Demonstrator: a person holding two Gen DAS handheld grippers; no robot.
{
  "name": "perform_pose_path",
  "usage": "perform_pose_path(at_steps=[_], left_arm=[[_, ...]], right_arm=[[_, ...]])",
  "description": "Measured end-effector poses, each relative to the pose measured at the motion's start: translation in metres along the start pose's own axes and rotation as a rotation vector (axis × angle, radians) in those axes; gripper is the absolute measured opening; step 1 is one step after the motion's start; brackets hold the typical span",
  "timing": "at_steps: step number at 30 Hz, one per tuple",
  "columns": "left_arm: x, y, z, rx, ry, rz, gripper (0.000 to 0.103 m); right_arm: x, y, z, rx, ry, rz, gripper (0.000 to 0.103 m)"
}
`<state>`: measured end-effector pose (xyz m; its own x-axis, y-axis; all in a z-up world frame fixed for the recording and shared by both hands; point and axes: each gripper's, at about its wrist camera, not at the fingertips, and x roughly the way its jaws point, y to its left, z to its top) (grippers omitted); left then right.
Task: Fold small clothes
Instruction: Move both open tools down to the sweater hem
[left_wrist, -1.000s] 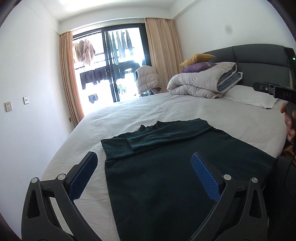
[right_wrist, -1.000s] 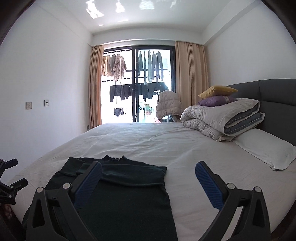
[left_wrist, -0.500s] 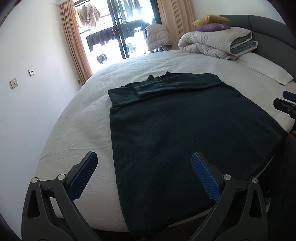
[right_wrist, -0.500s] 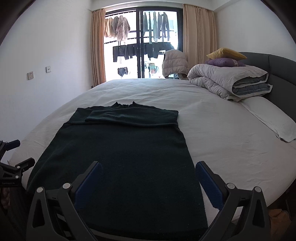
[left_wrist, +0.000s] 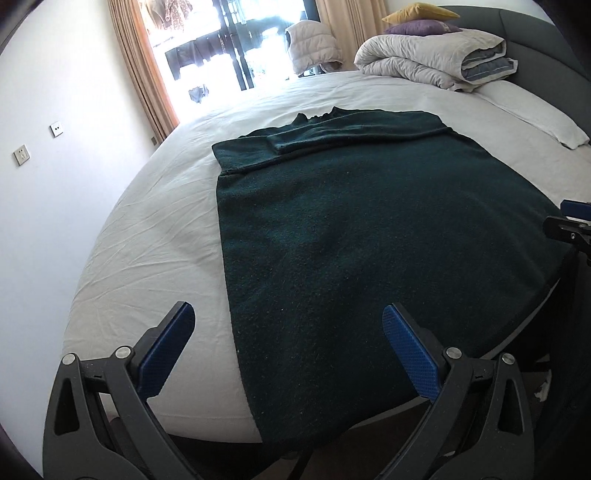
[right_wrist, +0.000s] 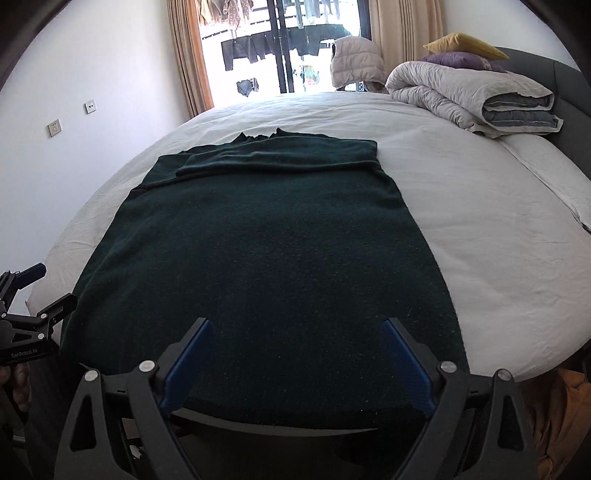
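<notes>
Left gripper (left_wrist: 284, 325): jaws stood wide apart, blue pads bare, nothing between them and nothing touched; it hung above the near edge of the bed (left_wrist: 147, 229), one finger over white sheet, the other over the dark cloth. Right gripper (right_wrist: 295, 343): jaws wide but had just been closing a little, nothing gripped; both blue pads sat over the near hem of the garment, with contact not discernible. Dark green sweater (right_wrist: 266, 240): lay flat on the bed, collar toward the window, hem at the near edge and drooping slightly over it; one sleeve folded across the chest just below the collar. The sweater lay on the left half of the bed as seen from the right wrist view, with bare sheet to its right. Folded grey duvet (right_wrist: 476, 96): at the far right by the headboard (right_wrist: 576, 96), with a purple cushion (right_wrist: 458, 59) and a yellow cushion (right_wrist: 465, 42) stacked on top. White pillow (left_wrist: 535, 114): beside the duvet, against the headboard. Padded jacket (right_wrist: 354, 59): near the window, beyond the bed. Each gripper appeared at the margin of the other's view.
</notes>
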<state>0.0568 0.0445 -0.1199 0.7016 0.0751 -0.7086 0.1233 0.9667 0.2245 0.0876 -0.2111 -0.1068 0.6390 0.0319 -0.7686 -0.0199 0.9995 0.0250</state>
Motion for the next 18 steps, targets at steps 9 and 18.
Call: perform_pose_path(at_steps=[9, 18], left_arm=[[-0.019, -0.037, -0.045, 0.432, -0.133, 0.057, 0.103], [-0.006, -0.068, -0.109, 0.932, -0.284, 0.284, 0.103]], right_arm=[[-0.01, 0.022, -0.023, -0.206, -0.015, -0.014, 0.09], [-0.008, 0.03, -0.026, -0.222, -0.013, 0.017, 0.09]])
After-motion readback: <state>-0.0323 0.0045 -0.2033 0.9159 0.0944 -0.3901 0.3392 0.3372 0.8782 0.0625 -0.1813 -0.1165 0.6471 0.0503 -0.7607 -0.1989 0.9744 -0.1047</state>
